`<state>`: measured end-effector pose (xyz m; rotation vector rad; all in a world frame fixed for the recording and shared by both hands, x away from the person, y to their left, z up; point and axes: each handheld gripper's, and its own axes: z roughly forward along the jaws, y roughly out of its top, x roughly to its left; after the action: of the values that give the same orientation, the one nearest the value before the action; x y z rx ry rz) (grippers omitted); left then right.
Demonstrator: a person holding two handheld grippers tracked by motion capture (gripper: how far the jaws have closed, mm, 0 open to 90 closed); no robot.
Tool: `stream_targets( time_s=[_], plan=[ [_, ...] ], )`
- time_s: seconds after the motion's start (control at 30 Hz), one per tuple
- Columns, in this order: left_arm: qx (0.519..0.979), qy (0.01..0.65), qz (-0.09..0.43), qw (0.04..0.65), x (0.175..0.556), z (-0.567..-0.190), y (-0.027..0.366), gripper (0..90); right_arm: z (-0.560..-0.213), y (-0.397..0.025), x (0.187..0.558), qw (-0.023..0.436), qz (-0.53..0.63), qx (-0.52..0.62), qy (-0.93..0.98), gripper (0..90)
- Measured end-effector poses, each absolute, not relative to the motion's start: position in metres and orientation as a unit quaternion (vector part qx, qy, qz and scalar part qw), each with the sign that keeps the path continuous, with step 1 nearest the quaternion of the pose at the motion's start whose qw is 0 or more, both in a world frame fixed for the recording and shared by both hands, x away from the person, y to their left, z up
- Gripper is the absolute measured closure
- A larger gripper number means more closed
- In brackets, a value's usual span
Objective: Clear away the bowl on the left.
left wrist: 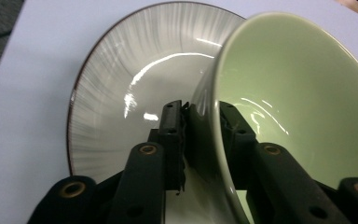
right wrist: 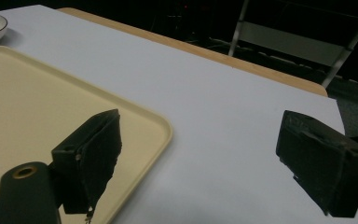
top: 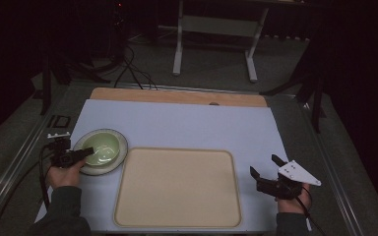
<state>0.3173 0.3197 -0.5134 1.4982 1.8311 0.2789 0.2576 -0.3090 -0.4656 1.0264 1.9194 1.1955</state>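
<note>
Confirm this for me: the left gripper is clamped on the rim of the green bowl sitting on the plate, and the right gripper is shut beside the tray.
One thing is wrong: the right gripper is open, not shut. The right gripper view shows its jaws spread wide apart with nothing between them, beside the tray. The rest holds: the left gripper clamps the rim of the green bowl on the plate.

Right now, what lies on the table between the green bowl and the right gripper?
In the high view, the beige tray lies between the green bowl, held by the left gripper, and the open right gripper. The tray is bare.
</note>
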Motion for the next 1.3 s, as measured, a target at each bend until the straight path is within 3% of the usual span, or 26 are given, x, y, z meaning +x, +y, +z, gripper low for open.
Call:
stream_targets(
  time_s=[0.13, 0.3, 1.3],
  plan=[
    [0.588, 0.713, 0.105, 0.366, 0.317, -0.512, 0.316, 81.8, -0.465, -0.312, 0.257, 0.325, 0.459, 0.395, 0.727, 13.8],
    [0.591, 0.714, 0.11, 0.358, 0.315, -0.511, 0.314, 82.9, -0.465, -0.311, 0.257, 0.325, 0.458, 0.395, 0.727, 13.8],
    [0.57, 0.689, 0.129, 0.428, 0.295, -0.494, 0.322, 81.5, -0.461, -0.317, 0.255, 0.333, 0.47, 0.403, 0.711, 14.0]
  ],
)
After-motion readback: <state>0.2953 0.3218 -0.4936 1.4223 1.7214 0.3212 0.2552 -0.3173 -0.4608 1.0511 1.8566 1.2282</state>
